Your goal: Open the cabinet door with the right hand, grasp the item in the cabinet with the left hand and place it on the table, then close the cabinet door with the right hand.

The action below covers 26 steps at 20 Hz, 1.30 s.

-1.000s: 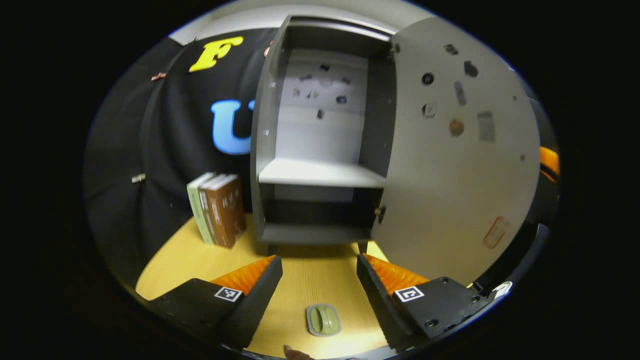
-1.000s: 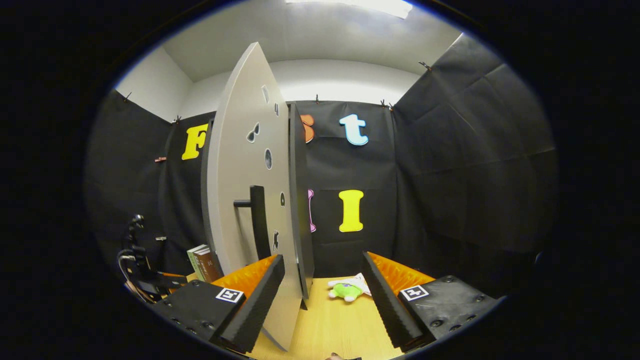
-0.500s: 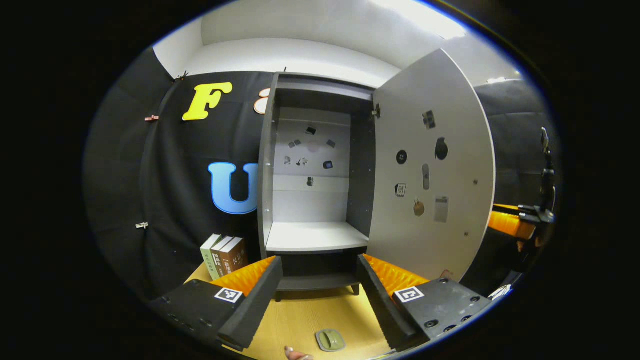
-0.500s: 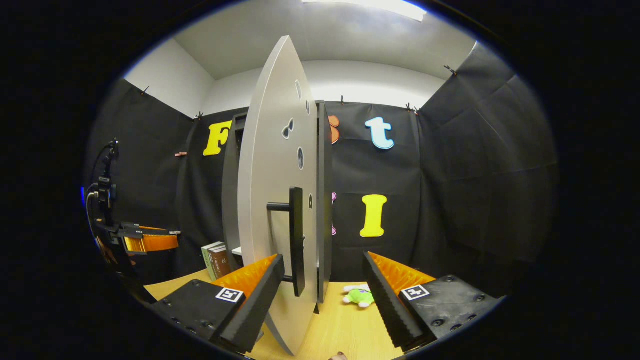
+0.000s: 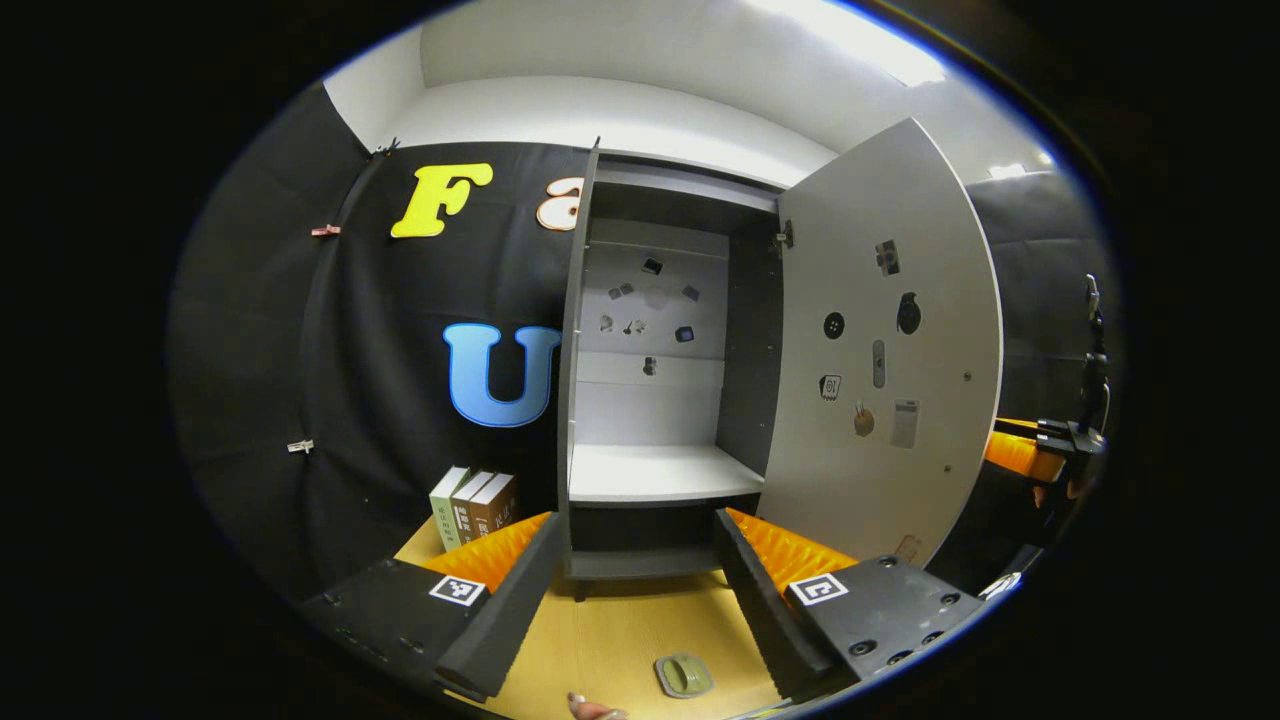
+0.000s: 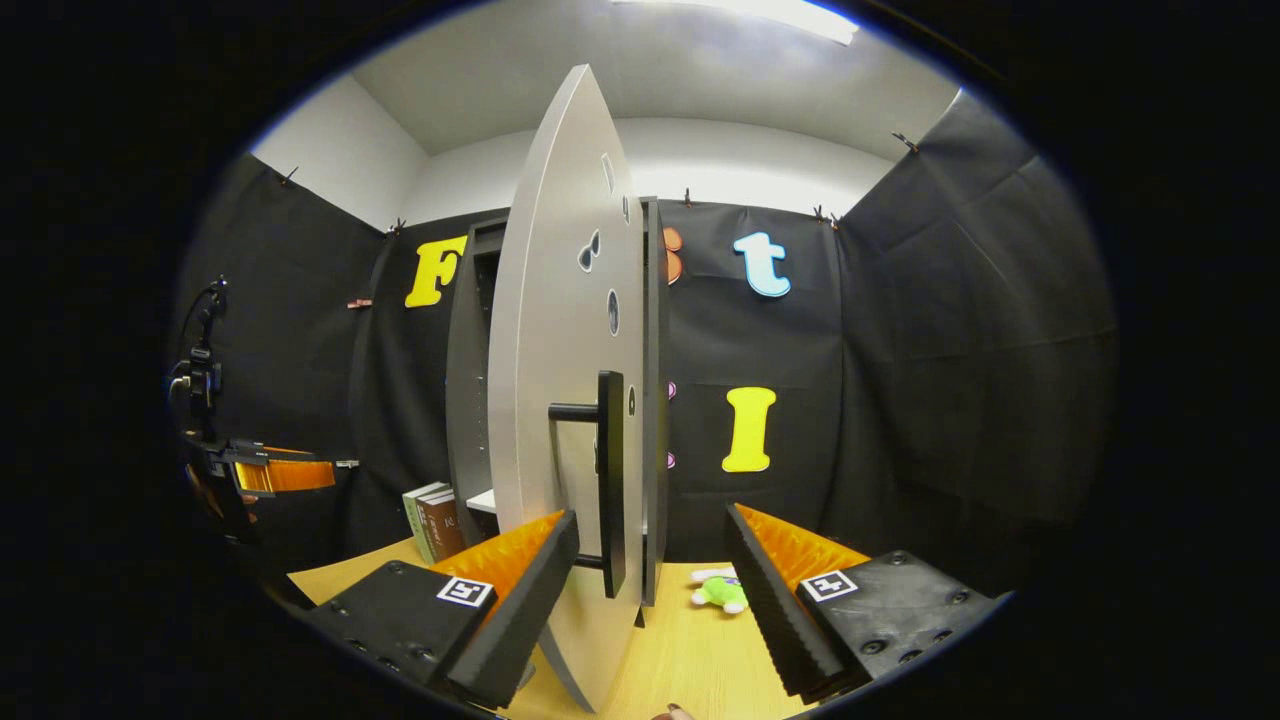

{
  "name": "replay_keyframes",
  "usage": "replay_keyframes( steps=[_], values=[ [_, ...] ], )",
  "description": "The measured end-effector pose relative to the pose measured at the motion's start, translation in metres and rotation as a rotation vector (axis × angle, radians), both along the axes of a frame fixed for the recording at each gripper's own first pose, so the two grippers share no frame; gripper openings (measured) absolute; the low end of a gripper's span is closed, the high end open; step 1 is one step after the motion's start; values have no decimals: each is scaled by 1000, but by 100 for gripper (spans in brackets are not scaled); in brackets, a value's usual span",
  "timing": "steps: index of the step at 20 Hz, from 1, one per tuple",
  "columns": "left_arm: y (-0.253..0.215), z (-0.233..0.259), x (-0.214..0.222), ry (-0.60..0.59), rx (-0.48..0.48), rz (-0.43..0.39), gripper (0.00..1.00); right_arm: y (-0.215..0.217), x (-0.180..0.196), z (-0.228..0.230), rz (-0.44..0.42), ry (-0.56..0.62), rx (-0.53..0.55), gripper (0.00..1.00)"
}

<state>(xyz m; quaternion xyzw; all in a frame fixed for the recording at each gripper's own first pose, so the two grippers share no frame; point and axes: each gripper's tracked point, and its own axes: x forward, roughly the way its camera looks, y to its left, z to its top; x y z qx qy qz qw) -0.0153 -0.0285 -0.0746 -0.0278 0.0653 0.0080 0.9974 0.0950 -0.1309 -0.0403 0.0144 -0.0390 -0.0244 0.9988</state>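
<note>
— Cabinet door (image 5: 885, 350) stands swung wide in the left gripper view, up and to the right of my left gripper (image 5: 635, 580), whose fingers are spread wide and hold nothing. The cabinet (image 5: 650, 470) lies straight ahead, its shelves bare as far as I can see.

— And the item?

— The small green item (image 5: 684, 675) lies flat on the table (image 5: 620, 640), low between the fingers and a little right, just beneath them, touching neither.

— The other side?

— In the right gripper view I meet the door (image 6: 560, 400) nearly edge-on, ahead and left of my right gripper (image 6: 650, 600), also spread wide and empty. The handle (image 6: 610, 480) runs upright, just beyond the left finger (image 6: 520, 610); whether they touch I cannot tell. I judge the right hand nearer for the closing push, leftward. A green toy (image 6: 722, 590) sits ahead on the table.
</note>
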Motion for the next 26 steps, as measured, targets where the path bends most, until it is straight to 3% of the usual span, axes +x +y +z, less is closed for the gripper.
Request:
replay_keyframes(
  steps=[4,13,17,22,26],
  values=[
    [15,-5,-3,18,6,-17,92,36,11,-1,39,-3,21,96],
    [43,-7,-7,38,46,-43,95,132,55,-6,220,-15,135,96],
    [47,-3,-6,25,44,-42,92,148,65,1,245,-39,72,97],
    [61,-4,-9,30,32,-9,95,194,99,-11,327,-15,71,98],
    [57,0,-8,24,44,-3,95,196,84,-2,358,-30,32,98]
  ],
)
